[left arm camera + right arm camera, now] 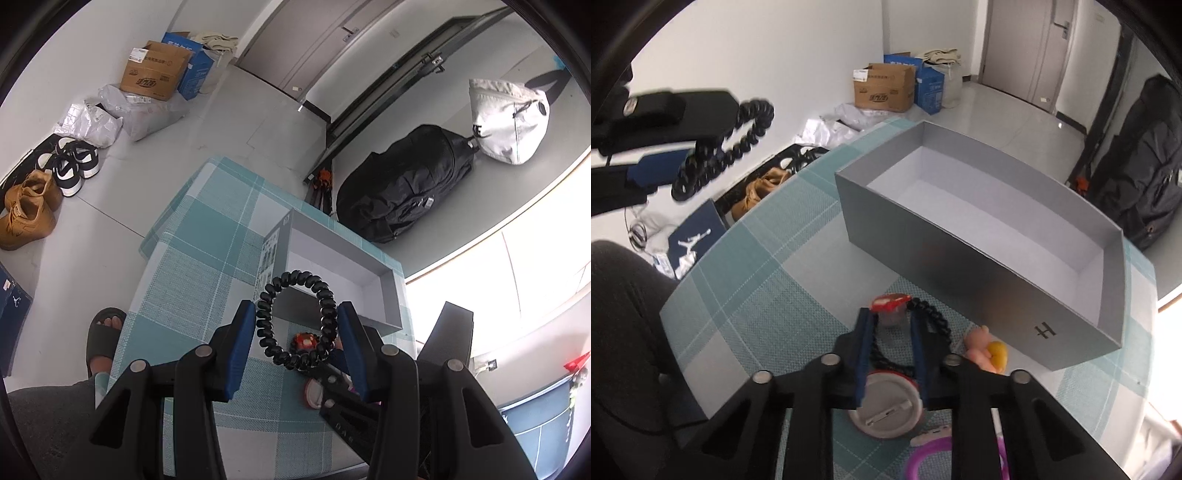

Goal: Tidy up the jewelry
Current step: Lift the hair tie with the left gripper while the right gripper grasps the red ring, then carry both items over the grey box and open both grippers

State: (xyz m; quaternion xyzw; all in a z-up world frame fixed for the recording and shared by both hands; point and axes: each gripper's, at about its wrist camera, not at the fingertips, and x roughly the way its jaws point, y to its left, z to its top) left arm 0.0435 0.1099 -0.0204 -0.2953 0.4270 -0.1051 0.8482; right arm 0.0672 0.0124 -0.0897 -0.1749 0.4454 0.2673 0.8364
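My left gripper (297, 325) is shut on a black spiral hair tie (295, 277), which it holds in the air by its two sides in front of the open grey box (391, 295). The right wrist view shows this gripper (709, 136) and hair tie (753, 125) at the upper left. My right gripper (889, 314) is down at the checked tablecloth (757, 295), its blue pads shut on a small red-topped clear trinket (891, 303). A black beaded bracelet (936, 319) lies against the right finger. The grey box (997, 288) stands just beyond and holds nothing.
Under the right gripper lie a round pin badge (886, 410), a pink and yellow figure (986, 350) and a purple ring (923, 454). The floor holds shoes (29, 214), cardboard boxes (155, 72) and a black bag (402, 188). A person's sandalled foot (105, 332) is beside the table.
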